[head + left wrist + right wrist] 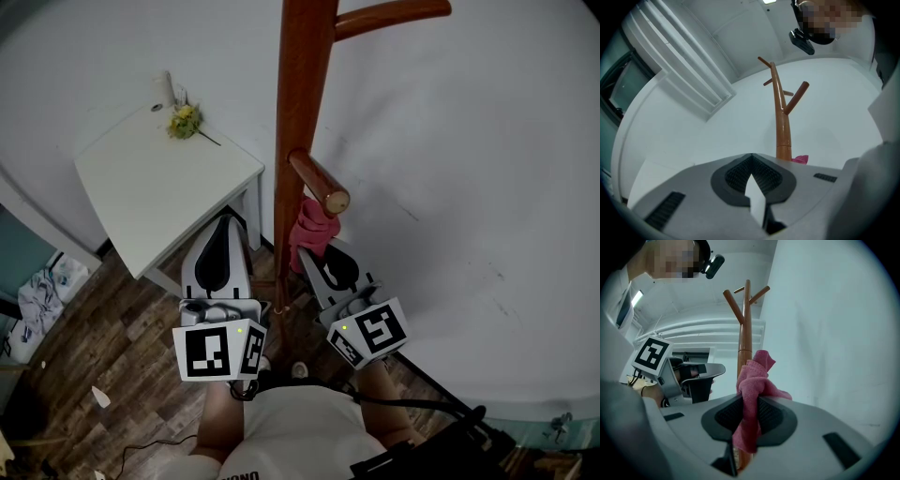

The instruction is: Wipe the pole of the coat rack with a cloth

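Observation:
The brown wooden pole (298,141) of the coat rack stands against the white wall, with a short peg (321,185) sticking out toward me. My right gripper (315,247) is shut on a pink cloth (314,223), which it holds against the pole's right side just below the peg. In the right gripper view the cloth (753,380) bunches out of the closed jaws (749,401) and touches the pole (746,329). My left gripper (231,221) is left of the pole, apart from it. In its own view the left gripper (751,158) is shut and empty, with the pole (781,123) ahead.
A white side table (141,187) stands left of the rack, close to the left gripper, with a yellow flower (186,122) and a small white bottle (166,91) on it. Upper pegs (389,16) branch right. The floor (122,375) is dark wood, with a cable (150,446) on it.

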Demonstrator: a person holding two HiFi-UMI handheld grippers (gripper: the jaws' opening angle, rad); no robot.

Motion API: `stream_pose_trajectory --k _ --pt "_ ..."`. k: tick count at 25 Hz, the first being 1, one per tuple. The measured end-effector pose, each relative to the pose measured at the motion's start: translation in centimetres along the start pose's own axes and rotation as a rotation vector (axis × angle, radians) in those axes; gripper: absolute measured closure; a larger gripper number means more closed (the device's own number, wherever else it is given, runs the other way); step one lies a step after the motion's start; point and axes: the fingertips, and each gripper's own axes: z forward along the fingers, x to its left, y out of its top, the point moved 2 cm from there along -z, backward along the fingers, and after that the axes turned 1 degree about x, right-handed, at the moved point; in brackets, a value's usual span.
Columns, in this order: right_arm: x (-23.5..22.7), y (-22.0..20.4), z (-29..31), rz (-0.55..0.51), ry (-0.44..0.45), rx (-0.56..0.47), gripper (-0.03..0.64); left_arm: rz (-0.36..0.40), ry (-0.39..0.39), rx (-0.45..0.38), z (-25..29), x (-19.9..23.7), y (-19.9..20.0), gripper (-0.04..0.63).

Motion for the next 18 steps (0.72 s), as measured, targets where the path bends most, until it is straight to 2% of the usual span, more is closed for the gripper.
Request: stream_pose_trajectory --k 18 --pt "-0.1 -2.3 0.1 0.028 -0.023 0.053 0.535 0.006 -0.003 0.025 0.1 0.0 -0.8 0.586"
